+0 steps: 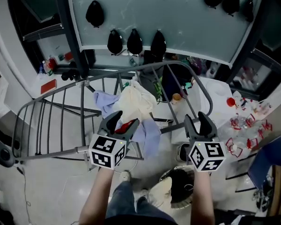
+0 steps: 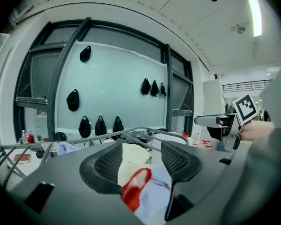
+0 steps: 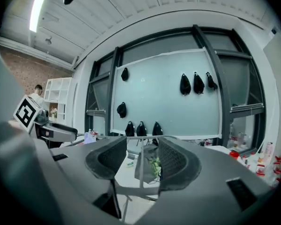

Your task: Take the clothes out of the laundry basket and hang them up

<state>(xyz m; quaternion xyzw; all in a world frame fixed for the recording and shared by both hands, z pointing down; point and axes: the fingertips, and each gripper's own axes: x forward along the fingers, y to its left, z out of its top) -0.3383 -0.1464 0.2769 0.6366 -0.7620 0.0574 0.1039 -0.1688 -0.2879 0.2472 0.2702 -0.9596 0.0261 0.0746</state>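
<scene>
Both claws are up in front of me, level with the drying rack [image 1: 47, 154], one hand on each.

The left gripper [image 1: 122, 122] has its jaws spread wide. In the left gripper view [image 2: 141, 146] a red bit of cloth [image 2: 133, 186] and some light blue cloth [image 2: 154, 198] show low in the gap, down by the throat. The pads aren't pressing on either, so I call it open, not gripping. I can't tell if the cloth touches the claw body. From the head view the red bit [image 1: 127, 125] sits right between the jaws.

The right gripper [image 1: 198, 122] is also spread open with nothing in it. Its own view [image 3: 143, 146] shows only a thin rack bar [image 3: 140, 172] and a grey bag [image 3: 147, 165] beyond the gap.

Clothes: a cream garment [image 1: 136, 102] is draped over the rack rails just ahead of the left claw. A light blue garment [image 1: 105, 100] lies on the rails beside it, and more blue hangs down by the claw.

The basket [image 1: 165, 178] is round and stands on the floor by my feet, below the right claw, with something dark inside. A pale lump [image 1: 160, 191] lies against it.

Behind the rack is a glass wall [image 1: 178, 18] with black things [image 1: 94, 13] hung on it.
</scene>
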